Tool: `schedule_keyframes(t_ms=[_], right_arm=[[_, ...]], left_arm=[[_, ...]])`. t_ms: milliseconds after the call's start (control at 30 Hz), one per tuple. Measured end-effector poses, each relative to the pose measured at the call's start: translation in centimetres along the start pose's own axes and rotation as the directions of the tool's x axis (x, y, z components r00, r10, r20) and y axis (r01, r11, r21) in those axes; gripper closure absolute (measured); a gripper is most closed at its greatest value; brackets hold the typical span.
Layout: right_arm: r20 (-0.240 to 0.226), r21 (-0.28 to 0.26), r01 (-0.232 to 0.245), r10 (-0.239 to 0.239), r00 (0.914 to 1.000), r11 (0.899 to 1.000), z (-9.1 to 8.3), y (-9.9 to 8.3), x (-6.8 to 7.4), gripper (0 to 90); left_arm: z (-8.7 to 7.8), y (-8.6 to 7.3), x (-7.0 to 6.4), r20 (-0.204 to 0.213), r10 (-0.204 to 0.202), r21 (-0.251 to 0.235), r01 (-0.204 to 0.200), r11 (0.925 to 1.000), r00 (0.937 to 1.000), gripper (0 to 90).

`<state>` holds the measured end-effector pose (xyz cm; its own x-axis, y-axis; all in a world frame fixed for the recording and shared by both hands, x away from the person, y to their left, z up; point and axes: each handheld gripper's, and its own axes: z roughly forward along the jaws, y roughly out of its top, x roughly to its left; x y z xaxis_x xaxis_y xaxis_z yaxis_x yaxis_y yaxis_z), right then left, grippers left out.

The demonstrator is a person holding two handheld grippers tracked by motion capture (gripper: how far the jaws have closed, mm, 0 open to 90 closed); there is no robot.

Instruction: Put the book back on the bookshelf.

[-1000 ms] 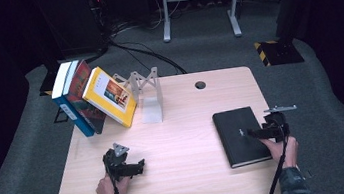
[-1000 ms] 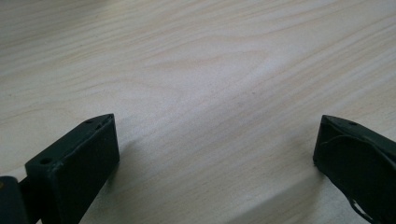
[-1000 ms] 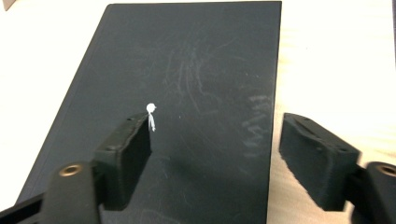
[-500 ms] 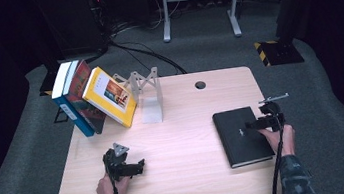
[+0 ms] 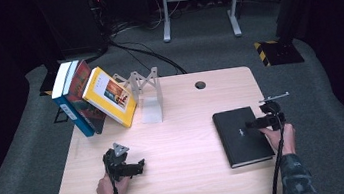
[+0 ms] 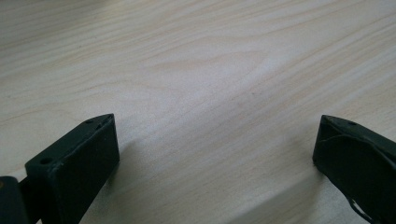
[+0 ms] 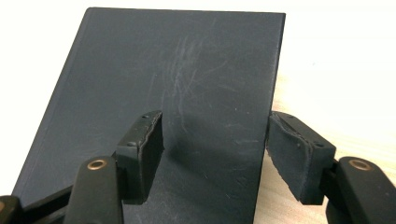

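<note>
Three books (image 5: pixel 90 98) lean against a white metal stand (image 5: pixel 147 94) at the desk's (image 5: pixel 186 140) far left, well apart from the work. A flat, matte black notebook (image 5: pixel 241 135), faintly scuffed, lies near the right edge. The right gripper (image 7: pixel 215 156) hangs released over its right edge. The left gripper (image 6: pixel 215 149) rests spread on bare wood.

four books (image 5: pixel 242 135), one stand (image 5: pixel 147 91), two tools (image 5: pixel 134 168)

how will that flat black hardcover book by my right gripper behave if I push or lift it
The flat black hardcover book looks rigid, so it probably won't flop. Lying flat, it should slide rather than tip. Its smooth, scuffed cover may slip between the right gripper fingers.
</note>
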<state>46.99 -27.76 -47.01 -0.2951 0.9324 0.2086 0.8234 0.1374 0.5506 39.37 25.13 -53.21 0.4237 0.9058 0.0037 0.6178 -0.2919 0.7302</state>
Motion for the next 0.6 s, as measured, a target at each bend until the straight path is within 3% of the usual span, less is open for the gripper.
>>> schedule_keyframes(t_ms=[67,167,200,367,433,600], right_arm=[[0.003,0.011,-0.006,0.006,1.0000,1.000,0.1,0.0,-0.1,37.2],[-0.008,0.041,-0.053,0.053,0.9986,0.998,0.3,0.0,0.0,36.8],[-0.010,0.024,-0.011,0.011,0.9999,1.000,0.4,0.0,-0.4,36.8],[-0.003,0.036,-0.025,0.025,0.9997,0.999,0.1,0.0,0.0,36.9],[-0.006,0.017,0.001,-0.001,1.0000,1.000,-0.2,0.0,-0.1,36.8],[-0.013,-0.008,0.005,-0.005,0.9999,1.000,-1.5,0.5,0.4,36.9]], left_arm=[[0.0,0.0,0.0,0.000,0.000,0.000,0.000,1.0000,1.0000,0.1],[0.0,0.0,0.0,0.000,0.000,0.000,0.000,1.0000,1.0000,0.1],[0.0,0.0,0.0,0.000,0.000,0.000,0.000,1.0000,1.0000,0.1],[0.0,0.0,0.0,0.000,0.000,0.000,0.000,1.0000,1.0000,0.1],[0.0,0.0,0.0,0.001,0.004,0.001,-0.004,1.0000,1.0000,0.1],[0.0,0.0,0.0,0.000,0.000,0.000,0.000,1.0000,1.0000,0.2]])
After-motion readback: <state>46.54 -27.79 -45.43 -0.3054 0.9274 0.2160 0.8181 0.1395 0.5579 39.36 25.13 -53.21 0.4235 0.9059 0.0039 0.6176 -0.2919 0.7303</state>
